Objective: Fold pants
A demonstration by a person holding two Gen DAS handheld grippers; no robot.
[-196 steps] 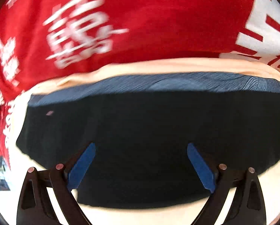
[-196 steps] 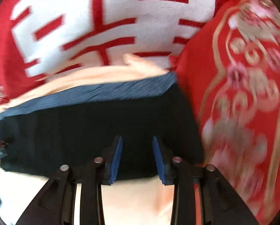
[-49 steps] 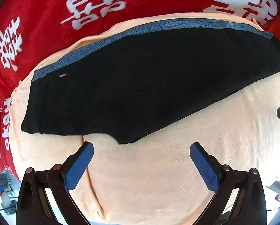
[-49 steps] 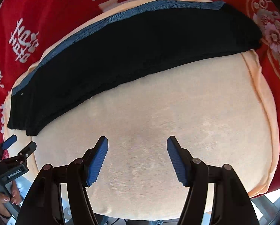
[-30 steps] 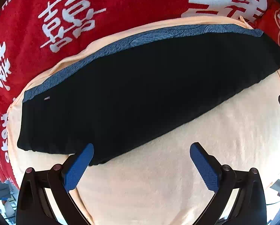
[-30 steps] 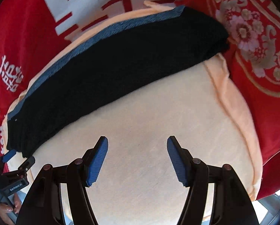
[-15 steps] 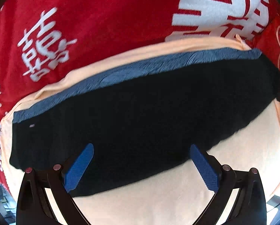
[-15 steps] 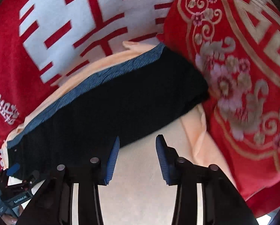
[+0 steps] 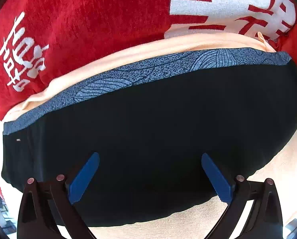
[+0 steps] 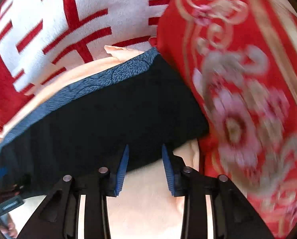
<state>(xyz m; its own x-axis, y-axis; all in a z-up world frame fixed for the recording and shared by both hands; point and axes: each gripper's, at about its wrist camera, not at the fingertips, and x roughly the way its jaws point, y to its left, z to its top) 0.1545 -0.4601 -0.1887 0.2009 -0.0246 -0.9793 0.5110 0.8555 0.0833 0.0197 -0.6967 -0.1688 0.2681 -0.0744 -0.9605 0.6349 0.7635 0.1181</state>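
Observation:
The black pants (image 9: pixel 158 129) lie folded into a long strip on a peach towel (image 9: pixel 188 219), with a blue patterned band (image 9: pixel 148 71) along the far edge. My left gripper (image 9: pixel 150 155) hovers over the pants' near half, open wide, nothing between its pads. In the right wrist view the pants (image 10: pixel 108 119) end at their right corner. My right gripper (image 10: pixel 145 146) points down at the near edge there. Its jaws are closing, the tips stand over the black cloth, and the pads do not press on it.
A red blanket with white characters (image 9: pixel 88 20) lies beyond the towel. A red floral cover (image 10: pixel 248 99) rises close on the right of the pants' end. A person's hand (image 10: pixel 11 227) shows at the lower left of the right wrist view.
Both grippers have moved forward from the bare towel to over the pants. The right jaws have narrowed from wide to a small gap. The left jaws stay wide.

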